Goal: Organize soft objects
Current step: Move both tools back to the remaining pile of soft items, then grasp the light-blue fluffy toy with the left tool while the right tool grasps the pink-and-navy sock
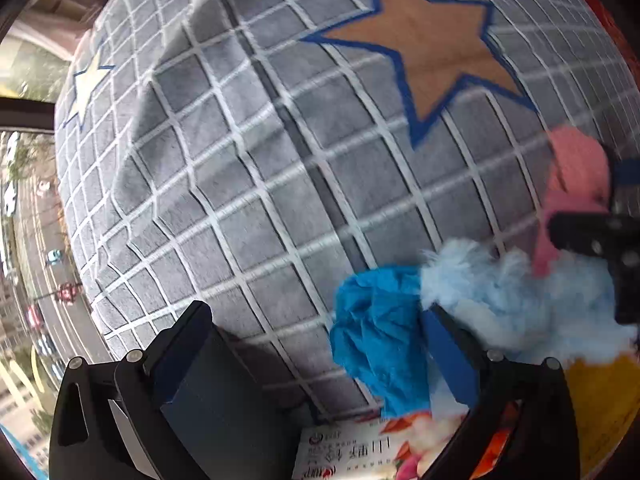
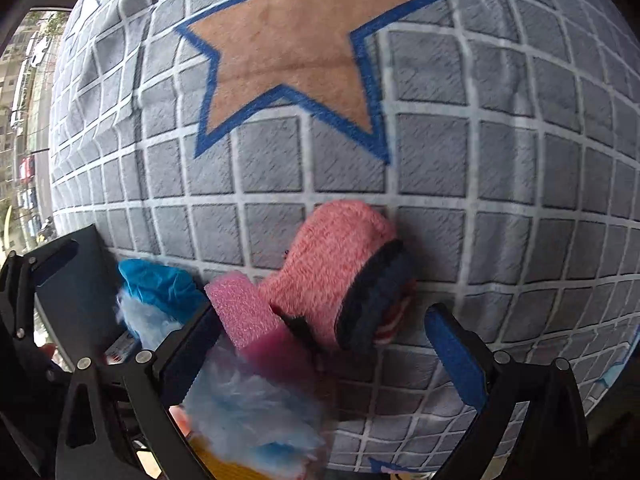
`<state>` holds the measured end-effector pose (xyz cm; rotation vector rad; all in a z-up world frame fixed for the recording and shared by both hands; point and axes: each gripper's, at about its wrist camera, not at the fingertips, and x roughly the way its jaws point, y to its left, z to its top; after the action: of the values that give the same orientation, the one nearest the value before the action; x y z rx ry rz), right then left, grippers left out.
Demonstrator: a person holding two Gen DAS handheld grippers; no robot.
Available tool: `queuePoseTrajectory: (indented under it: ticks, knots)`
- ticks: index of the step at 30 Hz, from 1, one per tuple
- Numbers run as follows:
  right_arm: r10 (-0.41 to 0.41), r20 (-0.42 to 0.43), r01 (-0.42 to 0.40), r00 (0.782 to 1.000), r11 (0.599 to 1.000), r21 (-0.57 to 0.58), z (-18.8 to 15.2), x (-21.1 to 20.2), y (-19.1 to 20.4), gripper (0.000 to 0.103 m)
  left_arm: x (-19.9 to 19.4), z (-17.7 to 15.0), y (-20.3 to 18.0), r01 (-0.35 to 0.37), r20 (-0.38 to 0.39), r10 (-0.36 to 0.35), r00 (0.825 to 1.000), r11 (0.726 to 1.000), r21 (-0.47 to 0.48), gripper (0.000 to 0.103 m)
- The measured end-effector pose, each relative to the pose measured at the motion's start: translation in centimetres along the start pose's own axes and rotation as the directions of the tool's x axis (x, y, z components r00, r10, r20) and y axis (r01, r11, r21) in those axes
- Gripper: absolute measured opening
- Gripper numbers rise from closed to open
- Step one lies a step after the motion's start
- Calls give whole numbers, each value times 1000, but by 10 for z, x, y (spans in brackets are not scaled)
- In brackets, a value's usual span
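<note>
Several soft things sit bunched just ahead of our two gaping, empty claws, left claw (image 1: 320, 360) by the blue cloth (image 1: 376, 328), right claw (image 2: 324, 352) facing the pink knit sock (image 2: 340, 256), so sorting seems barely begun.

Upside-down, unreadable print on packet (image 1: 352, 452)

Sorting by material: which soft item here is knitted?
The pink knitted sock with the dark navy cuff; the blue crumpled piece and pale blue fluff show no knit.
</note>
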<state>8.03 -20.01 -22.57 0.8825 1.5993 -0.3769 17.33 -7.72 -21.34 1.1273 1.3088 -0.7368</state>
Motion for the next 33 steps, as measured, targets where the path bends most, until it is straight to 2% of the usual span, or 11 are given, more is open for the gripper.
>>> queuePoseTrajectory:
  ticks: [3,5,6,8,11,16,19,24,26,28,33]
  knots:
    - [-94,76,91,993,995,37,-2,-18,-25,102,-8,16,24,-28,37,33,999,991,-128,103]
    - [-158,127,146,979,984,98,-8,-34,-52,102,-21,16,39,33,71,-21,997,983,-179,103]
    - [-162,146,142,976,980,136,-11,-42,-66,102,-27,14,43,74,85,-59,995,980,-187,103]
    - [-104,187,61,977,973,221,-24,-56,-98,102,-39,10,50,136,106,-119,987,976,-170,103]
    - [-36,210,-30,977,953,302,-45,-63,-132,102,-52,3,39,176,110,-167,980,982,-74,103]
    - [57,190,-125,980,921,369,-74,-48,-160,102,-64,2,-6,101,146,-123,982,984,145,103]
    - [65,185,-134,980,912,388,-85,-40,-167,102,-69,4,-40,72,169,-120,978,961,267,103]
    - [48,216,-127,975,921,368,-89,-43,-174,102,-64,14,-84,-51,213,-50,976,895,443,103]
    - [38,233,-118,972,933,340,-86,-52,-180,102,-55,21,-96,-75,202,-27,979,874,480,103]
    - [42,247,-122,968,940,318,-71,-57,-172,102,-46,26,-104,-81,180,-10,984,866,493,103]
    - [2,262,-70,965,966,250,-35,-57,-153,102,-26,39,-111,-41,96,-7,995,871,489,94]
